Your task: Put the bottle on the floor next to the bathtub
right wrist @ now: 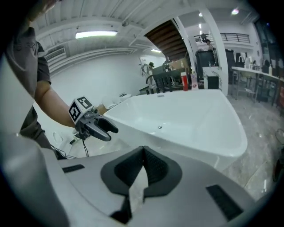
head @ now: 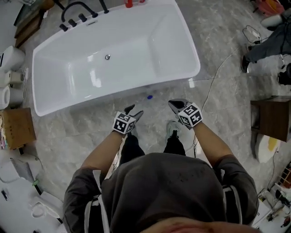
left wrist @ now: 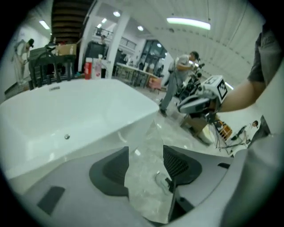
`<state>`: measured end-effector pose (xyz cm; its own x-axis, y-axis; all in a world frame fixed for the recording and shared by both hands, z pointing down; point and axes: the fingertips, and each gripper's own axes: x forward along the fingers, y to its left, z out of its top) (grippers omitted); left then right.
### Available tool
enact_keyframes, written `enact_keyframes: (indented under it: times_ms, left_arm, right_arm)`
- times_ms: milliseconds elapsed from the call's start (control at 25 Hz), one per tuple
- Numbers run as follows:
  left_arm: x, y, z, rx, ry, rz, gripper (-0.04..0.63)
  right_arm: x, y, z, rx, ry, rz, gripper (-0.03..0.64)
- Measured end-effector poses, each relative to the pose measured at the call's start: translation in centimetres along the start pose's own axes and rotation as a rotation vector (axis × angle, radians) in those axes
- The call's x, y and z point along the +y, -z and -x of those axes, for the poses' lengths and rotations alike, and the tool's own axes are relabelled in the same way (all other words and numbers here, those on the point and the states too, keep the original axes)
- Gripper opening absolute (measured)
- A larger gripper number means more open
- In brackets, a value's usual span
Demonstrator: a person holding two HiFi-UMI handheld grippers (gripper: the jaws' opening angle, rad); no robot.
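Note:
The white bathtub [head: 182,41] fills the top of the head view. On the marble floor by my right foot lies a small clear thing that looks like a bottle [head: 172,129]. The left gripper view shows this bottle [left wrist: 162,180] low between the jaws, lying on the floor. My left gripper [head: 134,111] hangs open above the floor just in front of the tub, with nothing between its pads [left wrist: 113,170]. My right gripper [head: 175,105] hovers beside it, shut and empty, its pads meeting at the tips [right wrist: 143,150]. A small blue spot [head: 149,97] sits on the floor near the tub.
A red bottle [head: 128,3] and a black tap [head: 78,10] stand at the tub's far rim. A wooden box [head: 17,128] is at the left and a dark cabinet [head: 271,119] at the right. Cables [head: 213,84] trail over the floor. Another person [left wrist: 176,77] stands further off.

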<state>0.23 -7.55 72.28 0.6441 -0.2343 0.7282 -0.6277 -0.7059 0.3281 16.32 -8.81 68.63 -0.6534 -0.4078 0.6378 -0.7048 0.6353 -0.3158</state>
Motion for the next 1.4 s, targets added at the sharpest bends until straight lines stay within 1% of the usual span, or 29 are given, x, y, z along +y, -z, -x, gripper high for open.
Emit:
enact_keyframes:
  times_ms: [80, 200, 280, 360, 480, 600, 760, 800, 880, 960, 1040, 1120, 1200, 1400]
  left_arm:
    - [-0.7, -4.1, 5.2, -0.11, -0.009, 0.024, 0.234]
    - [-1.3, -9.6, 12.3, -0.26, -0.034, 0.029, 0.215]
    - [-1.7, -12.6, 16.2, -0.349, -0.053, 0.021, 0.2]
    - [-2.6, -14.8, 19.1, -0.425, -0.068, 0.021, 0.183]
    - [-4.0, -17.3, 22.9, -0.522, -0.07, 0.011, 0.16]
    - [-5.7, -18.8, 26.5, -0.598, -0.056, -0.004, 0.142]
    - [-7.5, -20.0, 30.1, -0.69, -0.037, -0.017, 0.07]
    - [-7.9, -20.1, 30.7, -0.713, -0.022, -0.02, 0.049]
    - [-8.7, -20.5, 31.4, -0.759, 0.023, -0.016, 0.025]
    - [-9.5, -20.8, 31.6, -0.786, 0.065, -0.014, 0.008]
    - [-10.3, -21.0, 31.2, -0.781, 0.083, -0.033, 0.006]
    - [-10.8, -20.9, 30.5, -0.755, 0.085, -0.043, 0.006]
    - [-10.9, -20.8, 29.8, -0.733, 0.085, -0.037, 0.006]
    - [-10.7, -20.6, 28.9, -0.703, 0.082, -0.035, 0.006]
  right_arm:
    - [1.6, -3.8, 2.1, -0.025, 0.001, 0.027, -0.008]
    - [4.0, -9.5, 5.1, -0.061, -0.009, 0.087, -0.008]
    - [5.2, -12.9, 6.8, -0.093, -0.016, 0.126, -0.007]
    - [6.0, -15.4, 8.7, -0.122, -0.021, 0.152, -0.008]
    - [7.1, -19.1, 11.3, -0.172, -0.035, 0.179, -0.008]
    - [8.6, -21.6, 13.8, -0.213, -0.052, 0.194, -0.008]
    - [10.0, -23.4, 16.5, -0.251, -0.057, 0.219, -0.008]
    - [10.2, -23.6, 17.0, -0.26, -0.059, 0.222, -0.008]
    - [10.4, -23.8, 17.8, -0.279, -0.066, 0.214, -0.008]
    - [10.5, -23.4, 18.4, -0.295, -0.072, 0.19, -0.008]
    - [10.5, -22.8, 18.5, -0.306, -0.077, 0.159, -0.008]
    - [10.5, -22.1, 18.3, -0.314, -0.082, 0.125, -0.008]
    - [10.5, -21.7, 18.0, -0.317, -0.088, 0.102, -0.008]
    - [11.0, -21.6, 17.1, -0.308, -0.104, 0.101, -0.008]
